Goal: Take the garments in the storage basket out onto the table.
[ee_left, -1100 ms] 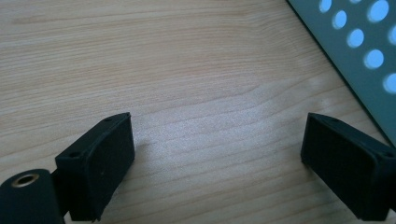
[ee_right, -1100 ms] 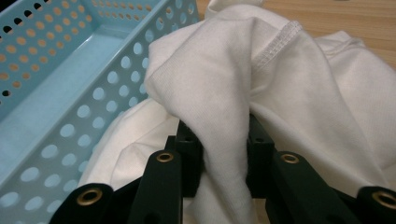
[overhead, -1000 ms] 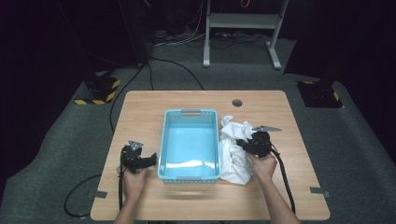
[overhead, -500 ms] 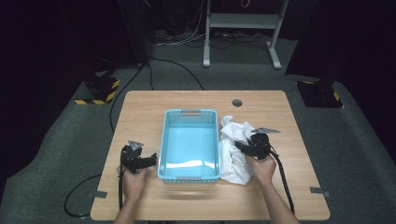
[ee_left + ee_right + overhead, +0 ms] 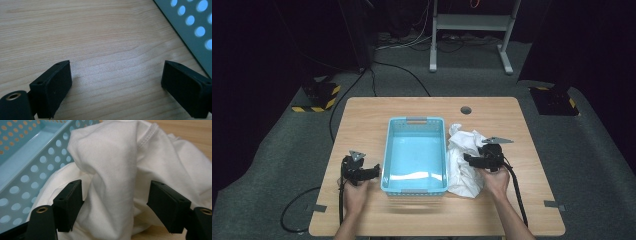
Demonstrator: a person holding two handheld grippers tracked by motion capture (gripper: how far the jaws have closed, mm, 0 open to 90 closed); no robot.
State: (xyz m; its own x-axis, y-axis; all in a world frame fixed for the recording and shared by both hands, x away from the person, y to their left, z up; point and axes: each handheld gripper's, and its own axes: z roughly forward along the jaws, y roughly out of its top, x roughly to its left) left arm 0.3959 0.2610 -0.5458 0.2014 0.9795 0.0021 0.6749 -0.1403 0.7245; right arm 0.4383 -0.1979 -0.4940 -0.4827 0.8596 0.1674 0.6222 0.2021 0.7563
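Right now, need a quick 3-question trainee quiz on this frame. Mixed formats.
1. True or false: the blue basket holds the white cloth.
2. Multiple choice: the right gripper has its jaws A) shut on the basket rim, B) open, with a raised fold of cloth between them, C) open over bare table.
3. Fill in: the left gripper is open over bare ____, with the basket's perforated wall at the view's right edge.

Key
1. False: the cloth lies on the wooden table against the basket's right side.
2. B
3. wood
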